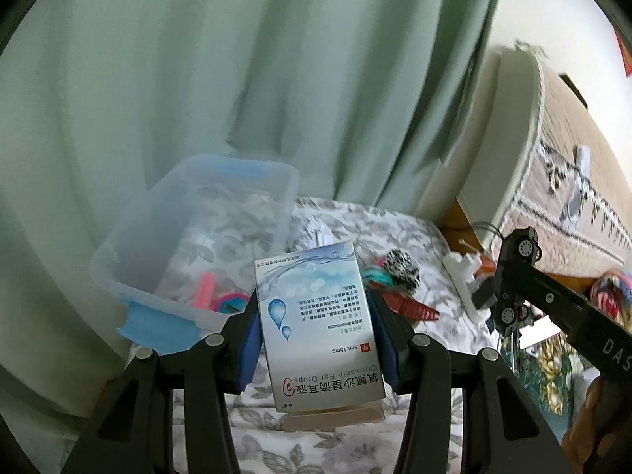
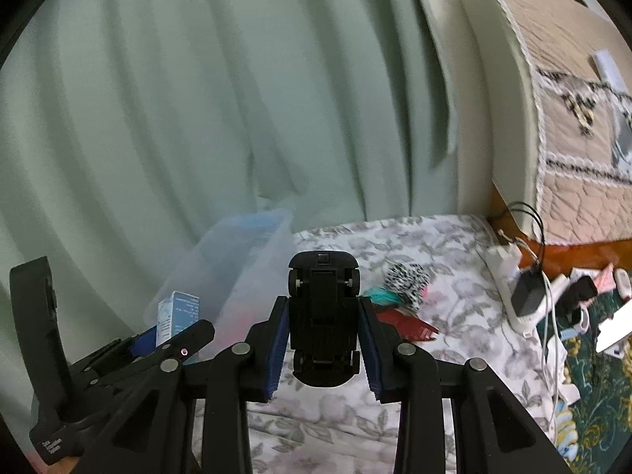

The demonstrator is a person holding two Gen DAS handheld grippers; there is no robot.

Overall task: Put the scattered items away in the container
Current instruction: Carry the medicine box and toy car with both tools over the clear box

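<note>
Ear-drops box (image 1: 316, 328) in left claw (image 1: 316, 316)

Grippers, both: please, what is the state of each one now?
Left gripper: shut on the ear drops box.
Right gripper: shut on the black toy car.

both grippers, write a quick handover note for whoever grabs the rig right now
Left gripper: jaws shut on the ear drops box, held just right of the clear container.
Right gripper: jaws shut on the black toy car, underside facing the camera.
Done: some pink items already lie in the container.
Left: drop in the box and car, then collect the zebra-print hair tie and red comb from the floral cloth.
</note>
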